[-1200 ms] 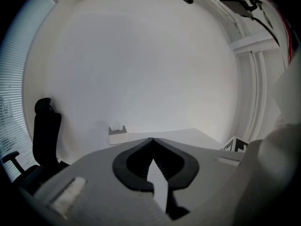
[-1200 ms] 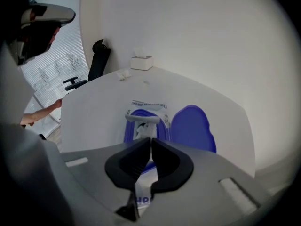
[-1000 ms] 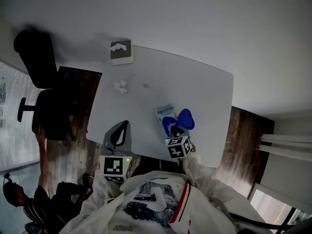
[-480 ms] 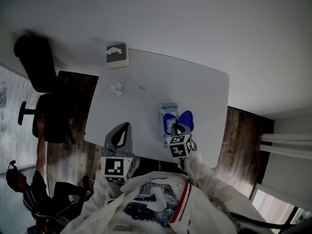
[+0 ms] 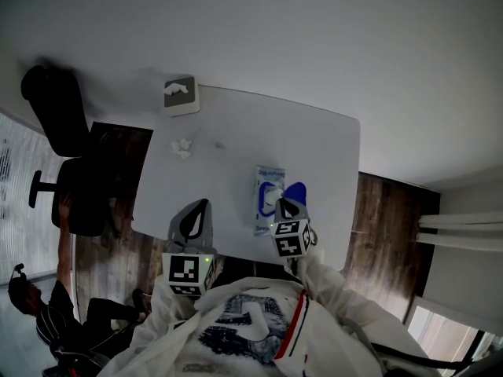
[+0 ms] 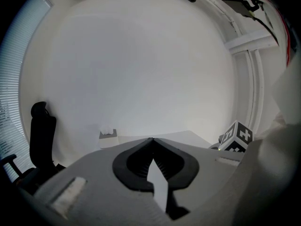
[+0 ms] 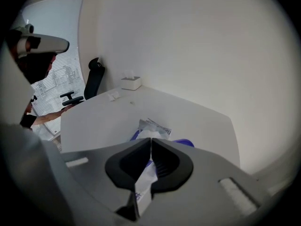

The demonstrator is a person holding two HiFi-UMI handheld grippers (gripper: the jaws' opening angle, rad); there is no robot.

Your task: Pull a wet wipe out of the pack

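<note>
The wet wipe pack (image 5: 263, 210) lies flat near the table's front edge, its blue lid (image 5: 297, 192) flipped open to the right. My right gripper (image 5: 280, 204) hangs just over the pack's opening. In the right gripper view its jaws (image 7: 150, 140) are shut on a white wet wipe (image 7: 146, 134) that rises out of the pack (image 7: 157, 124). My left gripper (image 5: 203, 203) hovers over the table's front left part, shut with nothing in it; the left gripper view shows its jaws (image 6: 151, 140) meeting at the tips.
A grey tissue box (image 5: 180, 94) stands at the far left corner of the white table (image 5: 228, 155), with a crumpled tissue (image 5: 181, 148) near it. A black office chair (image 5: 67, 155) stands to the left of the table. A person (image 5: 35, 312) sits low at the left.
My right gripper has lifted a little above the pack with the wipe in its jaws. The left gripper has shifted slightly. The pack stays on the table.
</note>
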